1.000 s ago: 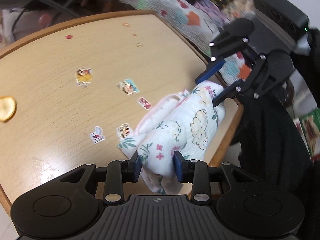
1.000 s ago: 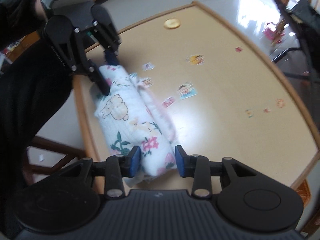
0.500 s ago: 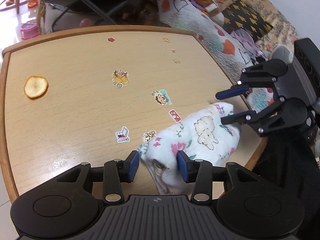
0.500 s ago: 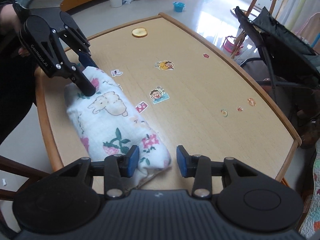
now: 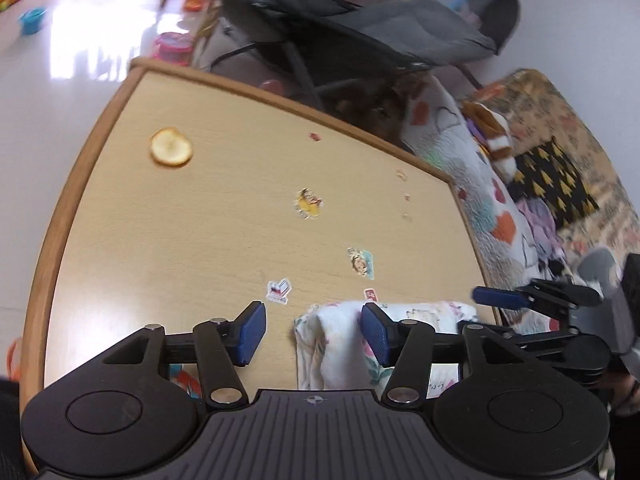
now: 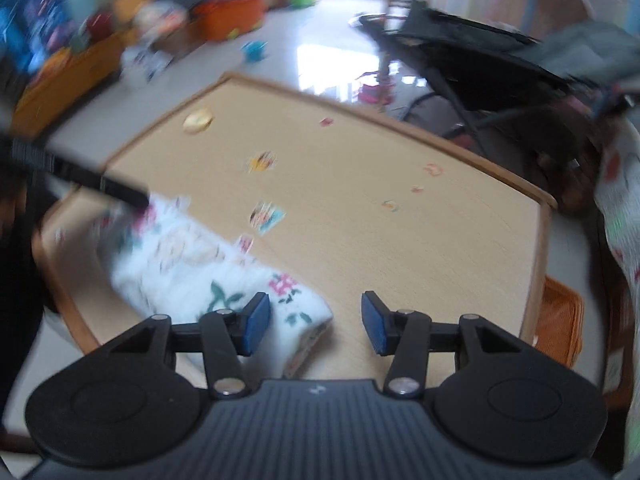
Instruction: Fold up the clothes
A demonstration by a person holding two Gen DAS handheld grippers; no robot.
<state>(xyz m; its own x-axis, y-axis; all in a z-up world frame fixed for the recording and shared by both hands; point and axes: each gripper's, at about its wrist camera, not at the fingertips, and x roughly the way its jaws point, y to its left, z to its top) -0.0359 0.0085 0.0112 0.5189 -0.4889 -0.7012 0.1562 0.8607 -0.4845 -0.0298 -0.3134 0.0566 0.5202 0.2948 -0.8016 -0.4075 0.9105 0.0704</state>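
We see the curved light-wood table with its darker rim [image 5: 80,168], stickers scattered over it, carrying the folded white floral cotton garment [image 6: 188,264] at its near edge, close to the near corner in the left wrist view. A second ago both tools had this bundle between their pads, one at each end; now it lies flat on the table by itself, so we judge this fold finished and the piece set down.

Our left gripper [image 5: 312,334] is part-way wide with jaws opening; the bundle's end sits behind one pad, not pinched. Our right gripper [image 6: 316,322] is also opening, with only a corner of cloth by one pad.

The right wrist view is badly blurred, so the garment's far end and the left tool there are hard to read. In the left wrist view, the tool body hides the cloth's near edge.
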